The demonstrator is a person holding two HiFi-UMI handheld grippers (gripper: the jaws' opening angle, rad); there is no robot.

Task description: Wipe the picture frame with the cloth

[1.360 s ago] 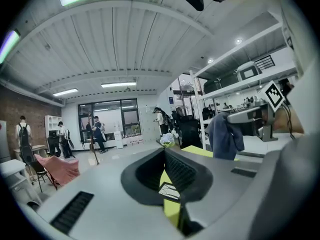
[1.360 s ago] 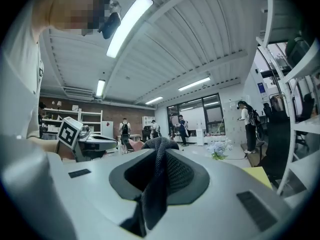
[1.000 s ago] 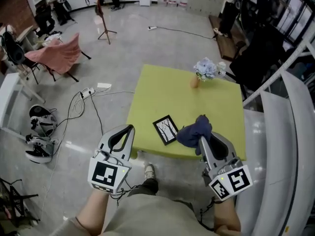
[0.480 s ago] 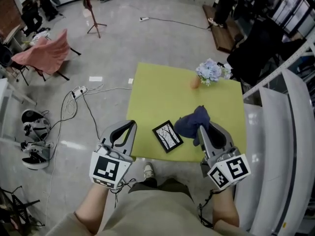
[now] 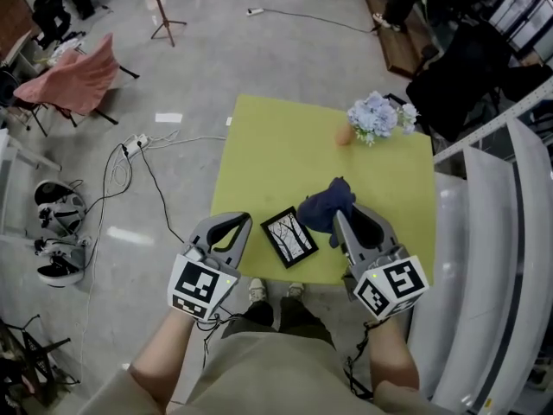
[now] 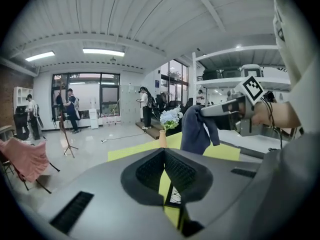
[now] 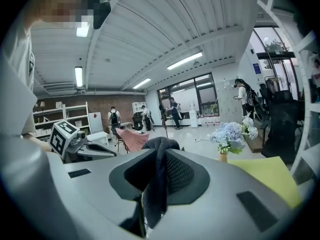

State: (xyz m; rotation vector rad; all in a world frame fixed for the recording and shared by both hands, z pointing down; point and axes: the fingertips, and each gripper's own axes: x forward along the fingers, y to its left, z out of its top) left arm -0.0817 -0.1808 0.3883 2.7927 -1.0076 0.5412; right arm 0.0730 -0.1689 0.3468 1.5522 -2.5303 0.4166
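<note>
A small black picture frame (image 5: pixel 289 236) with a tree drawing lies flat near the front edge of the yellow-green table (image 5: pixel 276 158). My right gripper (image 5: pixel 340 218) is shut on a dark blue cloth (image 5: pixel 327 204), which hangs bunched just right of the frame's far corner. In the right gripper view the cloth (image 7: pixel 158 184) fills the slit between the jaws (image 7: pixel 162 148). My left gripper (image 5: pixel 243 220) is shut with nothing in it, at the table's front edge just left of the frame. In the left gripper view a sliver of the frame (image 6: pixel 174 196) shows below its jaws (image 6: pixel 164 152).
A vase of pale blue flowers (image 5: pixel 377 117) stands at the table's far right corner. A white curved shelf unit (image 5: pixel 484 232) runs along the right side. Cables and a power strip (image 5: pixel 134 145) lie on the floor at left, beyond them a pink-draped chair (image 5: pixel 73 80).
My right gripper has carried the cloth leftwards, closer to the frame's far right corner. My left gripper has come up to the table's front edge beside the frame.
</note>
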